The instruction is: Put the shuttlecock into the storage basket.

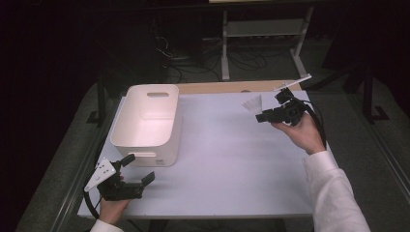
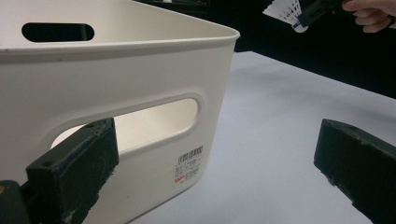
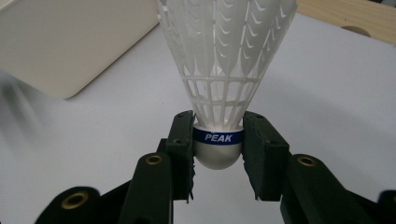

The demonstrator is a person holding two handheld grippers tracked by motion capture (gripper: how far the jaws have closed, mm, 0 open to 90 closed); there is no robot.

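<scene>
left hand-held gripper (image 1: 136,170) sits nearest, at the front left of the surface (image 1: 232,164), jaws spread wide w/ nothing between them, just beside the near wall of the white bin (image 1: 145,126); in the left gripper view one jaw overlaps the bin's handle slot, but i can't tell if it touches. best to leave it parked there, or press lightly on the bin wall so it doesn't slide when something drops in. farther off, at the back right, the right hand-held gripper (image 1: 261,115) is clamped on the shuttlecock (image 3: 223,74), pinching the rounded cork at the blue band, feather skirt pointing away from the jaws, lifted above the surface. the bin looks like the likely target, well apart to the left. to do it well: keep the pinch on the cork, not the skirt, carry it across above rim height, stop over the middle of the opening, lower a bit, then let go so it doesn't bounce out. grip looks centred, so no regrasp needed imo.
</scene>
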